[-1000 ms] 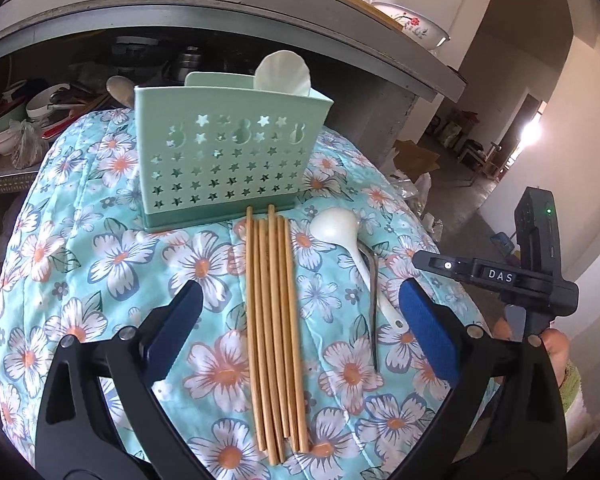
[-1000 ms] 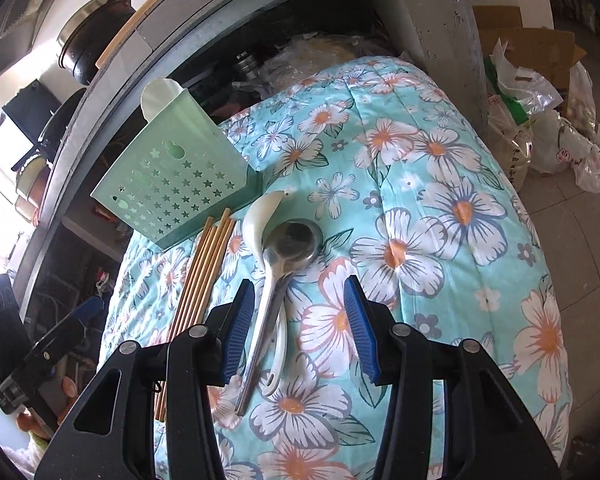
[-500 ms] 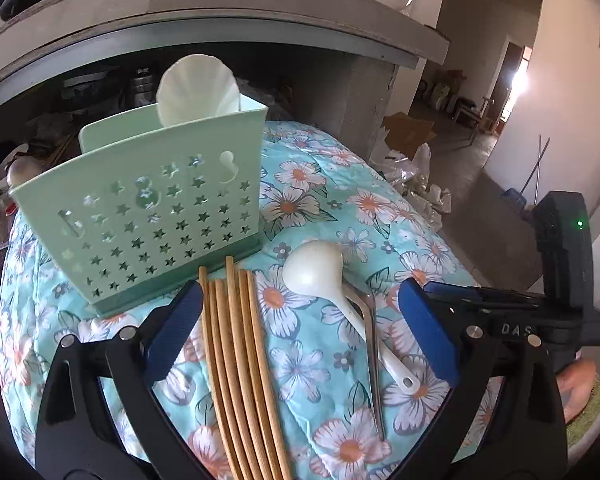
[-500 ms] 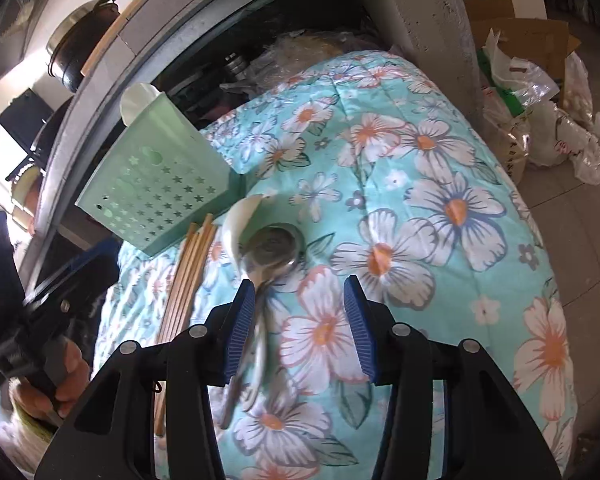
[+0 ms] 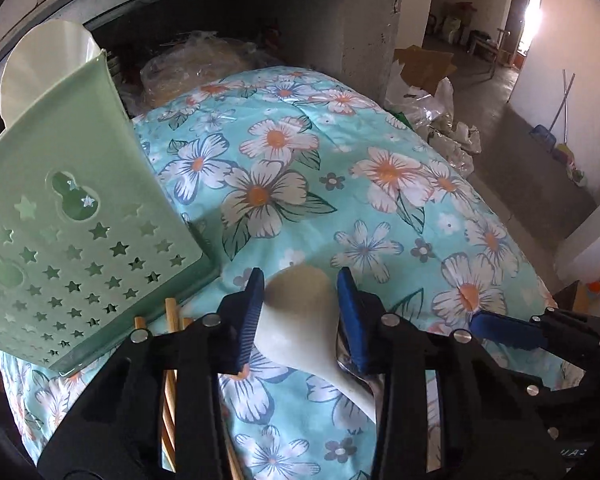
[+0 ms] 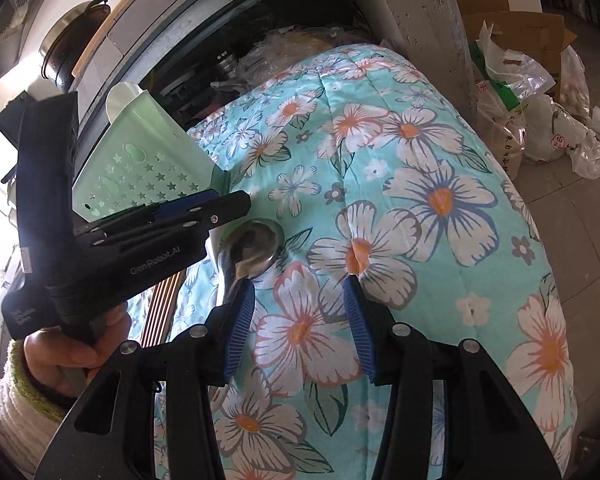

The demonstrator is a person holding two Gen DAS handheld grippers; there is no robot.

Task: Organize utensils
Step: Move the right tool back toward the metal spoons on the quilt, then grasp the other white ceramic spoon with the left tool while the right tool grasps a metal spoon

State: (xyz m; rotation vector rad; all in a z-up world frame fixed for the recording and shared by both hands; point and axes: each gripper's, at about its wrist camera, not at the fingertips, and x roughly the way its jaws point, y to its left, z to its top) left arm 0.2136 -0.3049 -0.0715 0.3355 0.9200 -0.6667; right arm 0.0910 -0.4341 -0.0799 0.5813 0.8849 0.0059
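Left gripper [image 5: 300, 304] is closing its blue jaws around the bowl of a white plastic ladle [image 5: 300, 320]; the left pad looks to touch the bowl, the right shows a thin gap. That ladle lies on a floral cloth [image 5: 380, 184], just right of a green star-punched utensil holder [image 5: 72, 232], which holds another white utensil [image 5: 40, 64]. Wooden chopsticks [image 5: 172, 320] rest at the holder's front base. A metal spoon [image 6: 252, 248] lies beside the ladle, farther from the holder. Right gripper [image 6: 300, 320] hovers half open and empty over bare cloth, well right of the holder. Cloth right of the holder lies open to its drooping edges.
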